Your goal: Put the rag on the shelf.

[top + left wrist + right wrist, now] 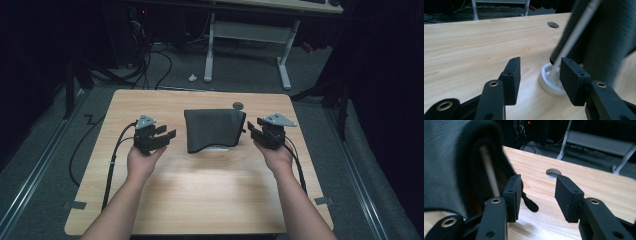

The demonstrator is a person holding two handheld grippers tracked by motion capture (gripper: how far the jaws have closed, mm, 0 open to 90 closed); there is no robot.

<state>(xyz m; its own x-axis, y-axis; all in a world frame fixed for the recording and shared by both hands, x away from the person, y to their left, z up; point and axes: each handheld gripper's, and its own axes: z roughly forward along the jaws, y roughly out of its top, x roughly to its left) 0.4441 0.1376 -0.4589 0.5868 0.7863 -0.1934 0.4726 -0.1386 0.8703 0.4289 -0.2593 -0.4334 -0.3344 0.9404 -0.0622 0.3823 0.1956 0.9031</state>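
both jaws gape empty: left hand-held gripper (159,136) just left of the dark cloth (212,129), right hand-held gripper (256,131) just right of it. draped over a white stand (550,81) on the desk (200,185), it looks soft and light; pinch a hem.

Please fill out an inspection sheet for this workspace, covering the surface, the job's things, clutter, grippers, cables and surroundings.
Surface: light wooden table with a round hole near the far edge.
Job's things: dark cloth draped over a white stand, mid-table.
Clutter: nothing seen.
Grippers: left gripper and right gripper flank the cloth, jaws open, nothing between them.
Cables: one trails from each gripper over the table's near edges.
Surroundings: dark room, grey floor, white desk frame behind, floor cables.
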